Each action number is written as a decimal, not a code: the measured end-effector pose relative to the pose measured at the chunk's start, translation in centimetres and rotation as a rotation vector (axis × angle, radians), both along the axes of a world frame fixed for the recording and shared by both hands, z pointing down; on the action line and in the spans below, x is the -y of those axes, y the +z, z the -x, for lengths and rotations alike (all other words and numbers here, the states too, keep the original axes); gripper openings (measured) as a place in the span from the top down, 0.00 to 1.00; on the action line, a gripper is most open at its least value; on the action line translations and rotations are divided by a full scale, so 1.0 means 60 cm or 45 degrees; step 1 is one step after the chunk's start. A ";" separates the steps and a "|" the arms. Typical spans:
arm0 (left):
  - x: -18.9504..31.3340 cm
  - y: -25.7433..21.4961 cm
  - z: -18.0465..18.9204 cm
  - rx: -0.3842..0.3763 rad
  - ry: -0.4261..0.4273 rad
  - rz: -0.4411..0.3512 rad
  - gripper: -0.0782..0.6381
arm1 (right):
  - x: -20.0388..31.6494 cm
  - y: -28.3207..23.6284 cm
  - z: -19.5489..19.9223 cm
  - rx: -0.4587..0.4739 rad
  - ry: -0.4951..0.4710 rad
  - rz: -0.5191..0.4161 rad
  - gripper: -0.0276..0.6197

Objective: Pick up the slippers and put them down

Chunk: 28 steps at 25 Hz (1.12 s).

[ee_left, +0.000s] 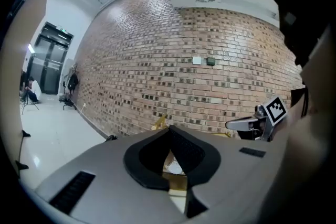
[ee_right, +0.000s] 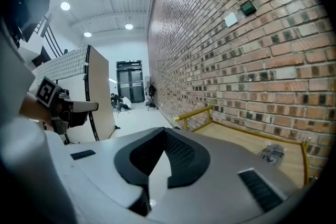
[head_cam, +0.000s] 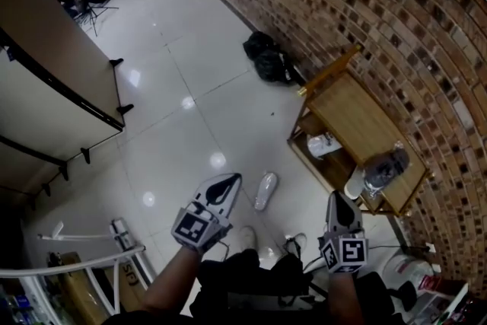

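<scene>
A white slipper (head_cam: pixel 265 190) lies on the glossy floor between my two grippers, in front of the wooden table. A second pale shape (head_cam: pixel 245 237) sits nearer my feet; I cannot tell whether it is the other slipper or a shoe. My left gripper (head_cam: pixel 232 179) hangs above the floor just left of the slipper, its jaws shut with nothing between them (ee_left: pixel 169 129). My right gripper (head_cam: pixel 338 198) is to the slipper's right, beside the table, also shut and holding nothing (ee_right: pixel 164 131). Each gripper view shows the other gripper, not the slipper.
A low two-tier wooden table (head_cam: pixel 358 118) stands against the brick wall at right, with a plastic bottle (head_cam: pixel 384 167) on top. Black bags (head_cam: pixel 268 57) lie by the wall farther off. Tall partition boards (head_cam: pixel 46 65) stand left, and a white rack (head_cam: pixel 91 262) is at lower left.
</scene>
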<state>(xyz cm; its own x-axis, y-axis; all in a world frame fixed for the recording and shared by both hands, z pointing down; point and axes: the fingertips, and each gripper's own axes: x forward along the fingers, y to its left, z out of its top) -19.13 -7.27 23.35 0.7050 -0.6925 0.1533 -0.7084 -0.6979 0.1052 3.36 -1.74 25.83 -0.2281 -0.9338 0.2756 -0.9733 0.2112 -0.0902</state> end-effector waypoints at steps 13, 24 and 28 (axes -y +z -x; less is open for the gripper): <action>0.080 -0.010 -0.029 -0.051 -0.148 -0.036 0.89 | 0.115 -0.006 0.019 -0.009 -0.149 -0.067 0.94; 0.136 0.037 -0.098 -0.036 -0.111 0.039 0.89 | 0.196 0.019 -0.046 -0.041 -0.091 -0.054 0.94; 0.137 0.116 -0.107 -0.018 -0.103 0.115 0.89 | 0.194 0.096 -0.056 -0.037 -0.058 0.025 0.94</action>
<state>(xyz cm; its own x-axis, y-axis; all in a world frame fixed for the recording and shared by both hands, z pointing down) -12.69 -15.52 30.28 0.6498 -0.7312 0.2079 -0.7601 -0.6255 0.1758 6.73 -13.37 31.57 -0.2622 -0.9170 0.3007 -0.9649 0.2539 -0.0669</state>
